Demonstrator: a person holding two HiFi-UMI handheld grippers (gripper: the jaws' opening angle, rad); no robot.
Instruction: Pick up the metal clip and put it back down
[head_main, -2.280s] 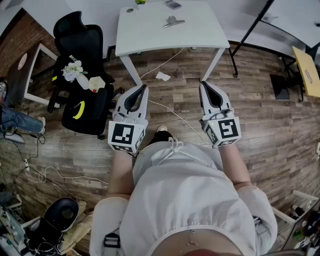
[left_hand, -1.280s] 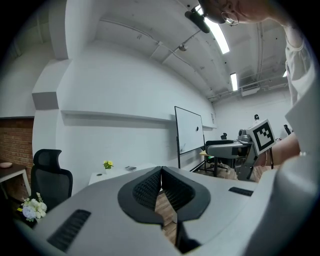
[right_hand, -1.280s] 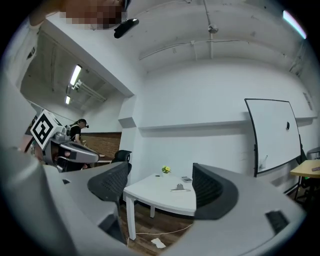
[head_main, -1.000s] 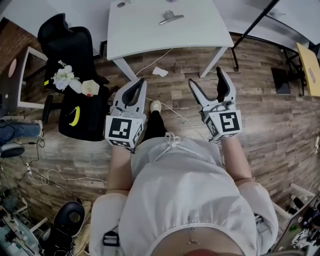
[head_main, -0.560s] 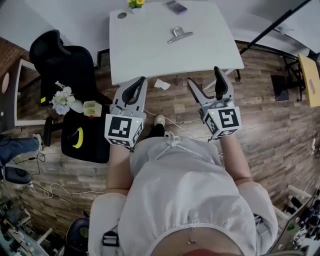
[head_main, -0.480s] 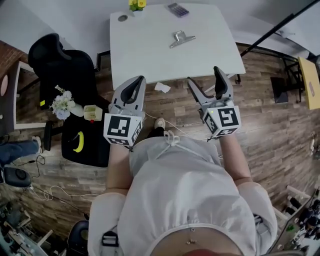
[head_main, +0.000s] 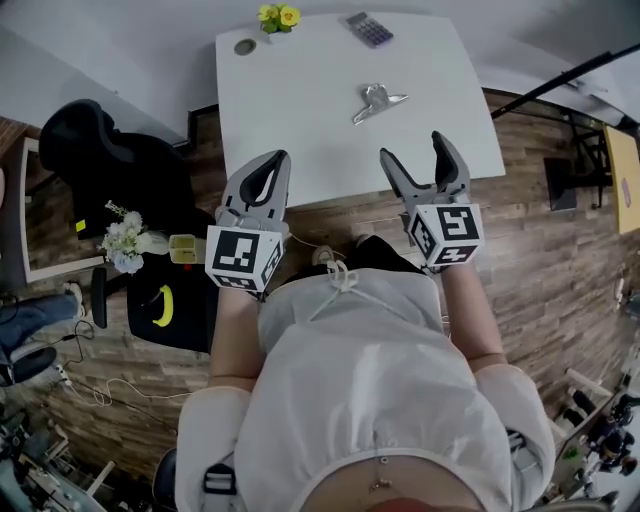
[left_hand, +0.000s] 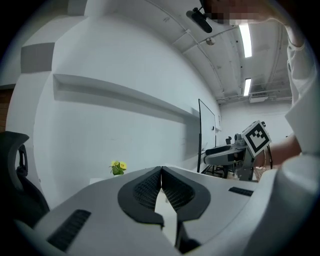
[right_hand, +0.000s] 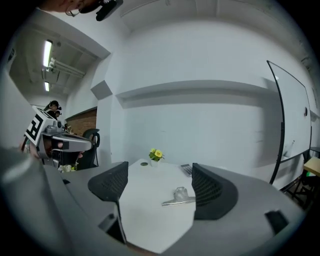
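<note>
Metal clip (head_main: 378, 102) on worktop (head_main: 290, 120): likely light, stiff, slick, so pinch its raised handle; right tongs (head_main: 414, 150) apart, left tongs (head_main: 277, 160) together, both empty.

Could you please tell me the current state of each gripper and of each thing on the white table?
Left gripper: shut, nothing between the jaws.
Right gripper: open, empty, short of the clip.
Silver metal clip: lying on the white table, not touched by either gripper.
Grey calculator: lying flat near the table's far edge.
Yellow flowers with green leaves: standing upright near the far edge.
</note>
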